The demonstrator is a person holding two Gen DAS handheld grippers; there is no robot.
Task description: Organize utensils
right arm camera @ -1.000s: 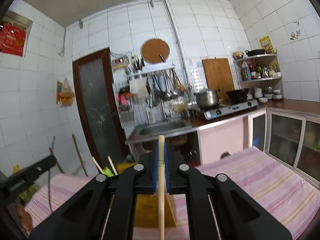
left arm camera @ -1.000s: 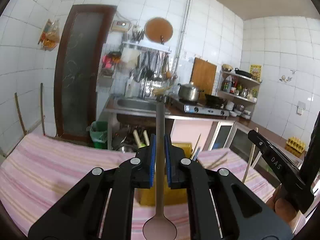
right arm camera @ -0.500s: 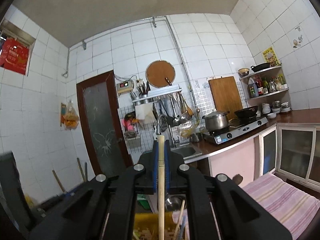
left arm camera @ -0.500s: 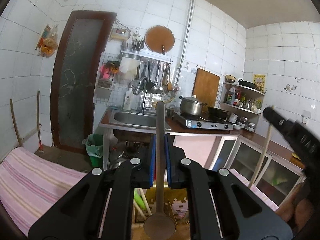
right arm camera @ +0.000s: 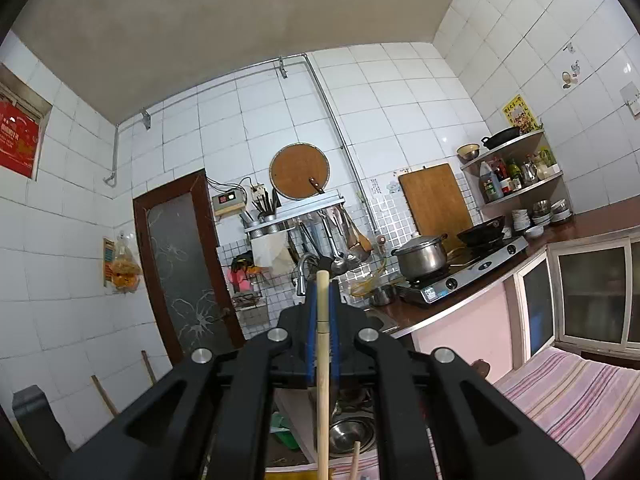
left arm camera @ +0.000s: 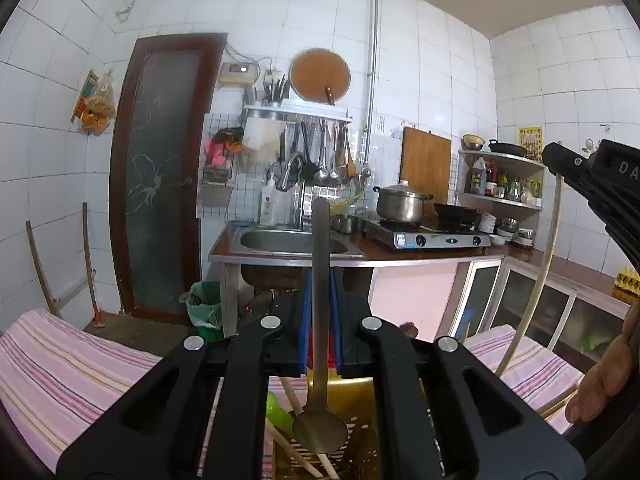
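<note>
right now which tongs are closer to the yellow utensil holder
Left. The left tongs, shut on a metal spoon, hang right over the yellow utensil holder. The right tongs, shut on a wooden chopstick, are raised off to its right.

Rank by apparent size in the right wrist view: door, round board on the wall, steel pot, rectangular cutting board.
1. door
2. rectangular cutting board
3. round board; close to the cutting board, so that pair is unsure
4. steel pot

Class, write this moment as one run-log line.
left gripper: shut on spoon | right gripper: shut on chopstick | spoon above yellow holder
</note>
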